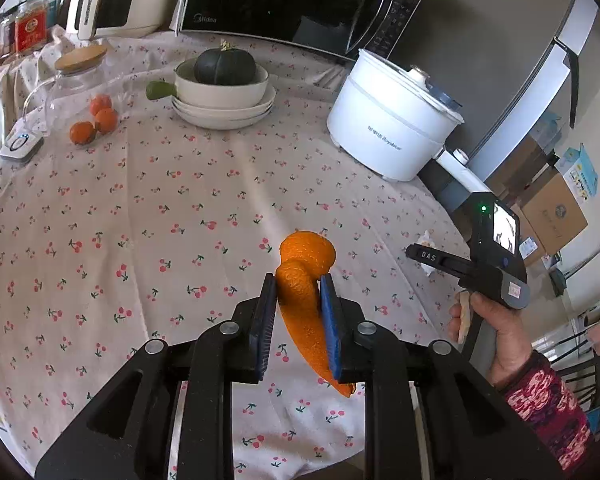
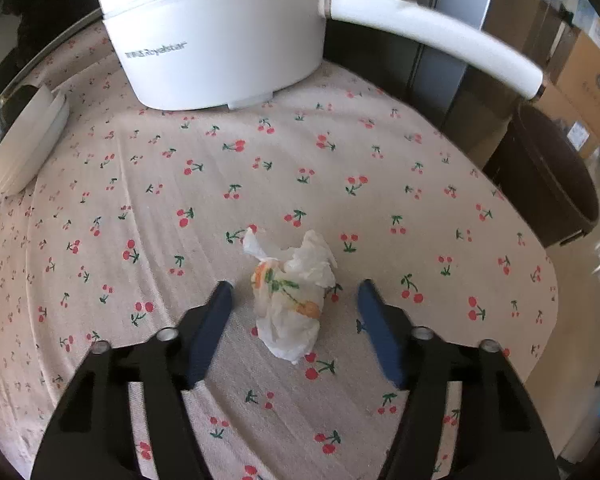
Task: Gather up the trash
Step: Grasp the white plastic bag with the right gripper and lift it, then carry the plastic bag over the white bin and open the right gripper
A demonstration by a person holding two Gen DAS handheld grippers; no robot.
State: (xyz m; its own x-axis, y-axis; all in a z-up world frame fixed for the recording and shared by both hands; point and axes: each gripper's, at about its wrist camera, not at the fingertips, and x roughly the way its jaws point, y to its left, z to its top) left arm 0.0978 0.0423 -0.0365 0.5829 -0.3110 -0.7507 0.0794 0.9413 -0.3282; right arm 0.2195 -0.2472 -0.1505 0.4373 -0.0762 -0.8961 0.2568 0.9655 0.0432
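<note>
My left gripper [image 1: 298, 284] pinches the orange peel [image 1: 304, 280], my right gripper [image 2: 294, 292] gapes around the crumpled tissue [image 2: 292, 300]; closing off-centre could squirt it away.

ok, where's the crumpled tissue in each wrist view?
Left wrist: crumpled tissue at far right of the table, mostly hidden behind the right gripper.
Right wrist: crumpled tissue lower centre, on the tablecloth between the open fingers of the right gripper.
Shared landmark: the white pot, behind the tissue in both.
</note>
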